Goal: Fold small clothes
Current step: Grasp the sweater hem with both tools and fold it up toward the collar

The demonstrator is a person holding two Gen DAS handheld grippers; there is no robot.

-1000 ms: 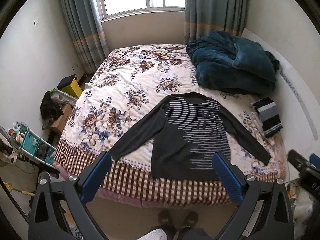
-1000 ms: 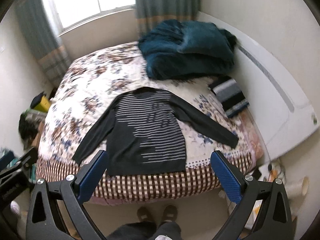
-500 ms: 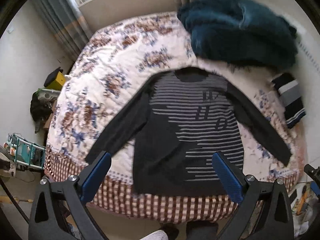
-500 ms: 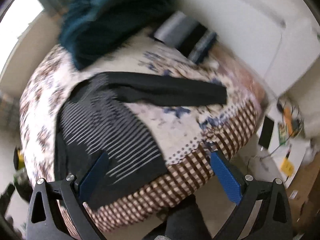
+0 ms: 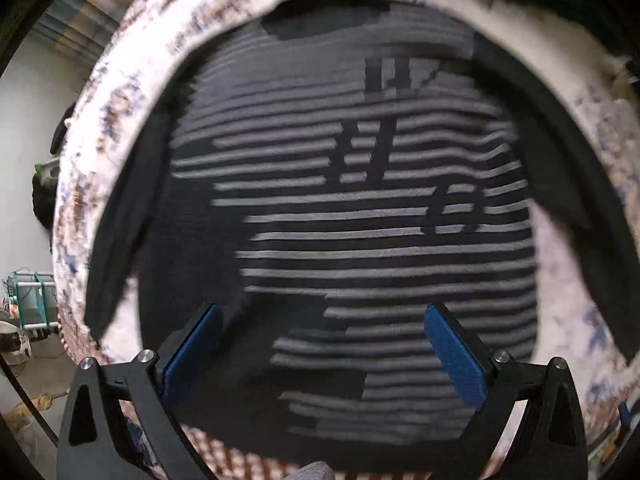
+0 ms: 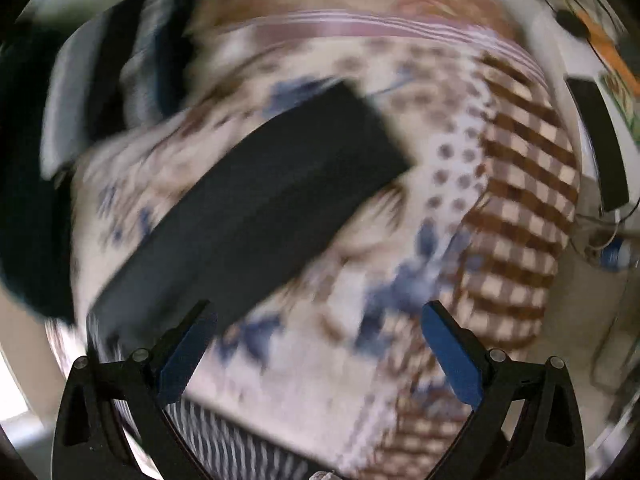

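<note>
In the left wrist view, our left gripper point(image 5: 320, 354) stands wide open, its two blue pads point(image 5: 456, 356) far apart with nothing between them. It hangs low above the lower part of the dark striped sweater point(image 5: 360, 216), which fills almost the whole picture. The sweater lies flat, front side up, on the floral bedspread point(image 5: 100, 152), with its hem toward us near the checked border of the bed point(image 5: 248, 456) and its neckline at the far side. Its left sleeve point(image 5: 120, 248) runs down along the left edge of the body, and the other sleeve goes down the right side of the picture.

In the right wrist view, which is much blurred, our right gripper point(image 6: 318, 352) is also wide open and holds nothing. Just behind its fingers the right sleeve point(image 6: 256, 208) lies straight across the bedspread, with its cuff end near the checked border. A small piece of the striped body shows at the bottom edge. Farther, at the upper left, we see a folded striped garment point(image 6: 116, 72) on the bed, but its details are not clear
</note>
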